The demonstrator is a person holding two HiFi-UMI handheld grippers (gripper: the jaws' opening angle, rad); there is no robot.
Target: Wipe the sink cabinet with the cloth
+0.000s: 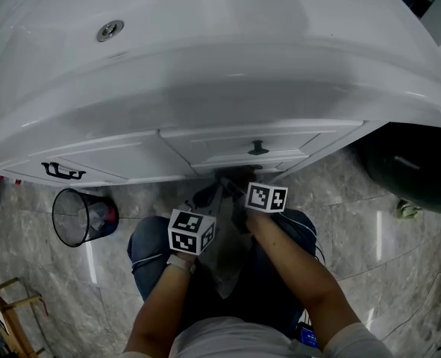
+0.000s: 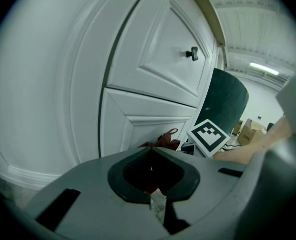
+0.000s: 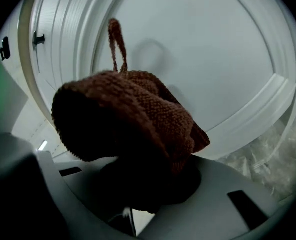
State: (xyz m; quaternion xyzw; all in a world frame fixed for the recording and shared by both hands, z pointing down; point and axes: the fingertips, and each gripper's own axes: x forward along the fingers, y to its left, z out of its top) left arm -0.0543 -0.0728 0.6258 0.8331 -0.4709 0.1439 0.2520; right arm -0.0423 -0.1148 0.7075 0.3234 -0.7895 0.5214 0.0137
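We see dim, cool light throughout, soft sheen on the sink (image 1: 227,21), pale glare streaks on the floor (image 1: 377,237), gripper views bulged and black-cornered, cloth (image 3: 122,114) close and blurred, bright strip light (image 2: 263,68) overhead.

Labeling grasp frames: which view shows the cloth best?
Right gripper view: the brown knitted cloth fills mid-frame, clamped in the right hand-held gripper. Left gripper view shows only a reddish edge; head view barely shows it.

The cloth (image 3: 127,119) is brown and knitted. It is bunched up in a lump, with a little loop sticking up. The right gripper (image 3: 137,181) pinches it in its jaws, low down, close to the sink cabinet (image 1: 130,159). The cabinet is white, with its doors shut.
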